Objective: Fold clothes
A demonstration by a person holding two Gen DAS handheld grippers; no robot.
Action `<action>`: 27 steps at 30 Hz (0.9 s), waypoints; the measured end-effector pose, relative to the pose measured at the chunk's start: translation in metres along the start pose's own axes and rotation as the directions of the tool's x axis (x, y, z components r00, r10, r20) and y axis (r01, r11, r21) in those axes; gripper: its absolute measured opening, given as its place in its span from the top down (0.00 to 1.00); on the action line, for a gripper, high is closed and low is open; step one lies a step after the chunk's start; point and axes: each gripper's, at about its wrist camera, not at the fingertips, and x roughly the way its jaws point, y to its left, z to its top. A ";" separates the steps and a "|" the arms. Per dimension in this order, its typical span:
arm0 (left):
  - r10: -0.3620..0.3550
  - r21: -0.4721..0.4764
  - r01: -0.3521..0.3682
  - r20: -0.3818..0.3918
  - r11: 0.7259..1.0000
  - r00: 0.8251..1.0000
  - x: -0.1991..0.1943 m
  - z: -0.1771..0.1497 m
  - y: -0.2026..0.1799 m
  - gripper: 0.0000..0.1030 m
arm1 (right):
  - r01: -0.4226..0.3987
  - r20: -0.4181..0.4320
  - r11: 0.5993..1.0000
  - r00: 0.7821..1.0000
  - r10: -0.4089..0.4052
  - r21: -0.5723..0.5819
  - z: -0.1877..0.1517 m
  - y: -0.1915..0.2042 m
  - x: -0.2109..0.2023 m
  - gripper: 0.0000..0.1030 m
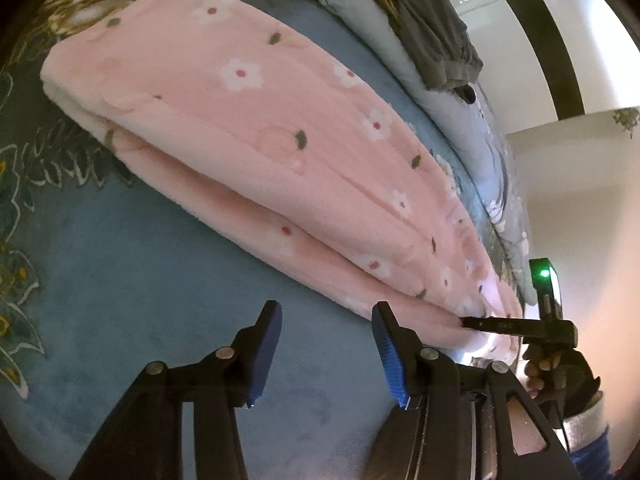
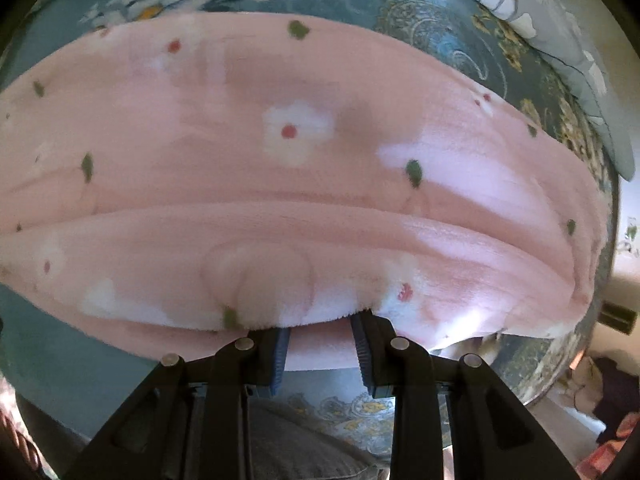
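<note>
Left gripper [image 1: 325, 312] released — pink garment [image 1: 240, 120] beyond fingertips, untouched. Right gripper [image 2: 322, 330] — garment edge between fingers; grasp unclear.

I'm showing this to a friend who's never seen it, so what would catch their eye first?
The pink flowered garment, folded into a long band, lies diagonally across the blue bedspread. The left claw hangs open and empty before its near edge. The right claw sits against the garment's hem, and a grey garment lies beyond.
</note>
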 end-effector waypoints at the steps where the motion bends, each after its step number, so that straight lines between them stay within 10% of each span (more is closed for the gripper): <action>1: -0.005 -0.007 0.005 0.002 1.000 1.000 -0.001 0.000 0.002 0.50 | 0.009 -0.002 1.000 1.000 -0.009 0.013 0.001 0.001 0.002 0.70; 7: -0.041 -0.015 0.042 0.040 0.999 0.998 -0.022 -0.004 0.006 0.50 | 0.024 -0.007 0.996 1.000 -0.024 0.088 -0.005 0.000 0.012 0.72; 11: -0.074 -0.019 0.076 0.083 0.997 0.994 -0.044 -0.009 0.009 0.50 | -0.015 0.021 0.990 1.000 0.012 0.142 -0.024 -0.010 0.007 0.90; 27: -0.142 0.007 0.142 0.111 0.990 0.984 -0.080 -0.040 0.014 0.49 | -0.183 0.097 0.951 0.982 0.164 0.250 -0.134 -0.036 -0.008 0.94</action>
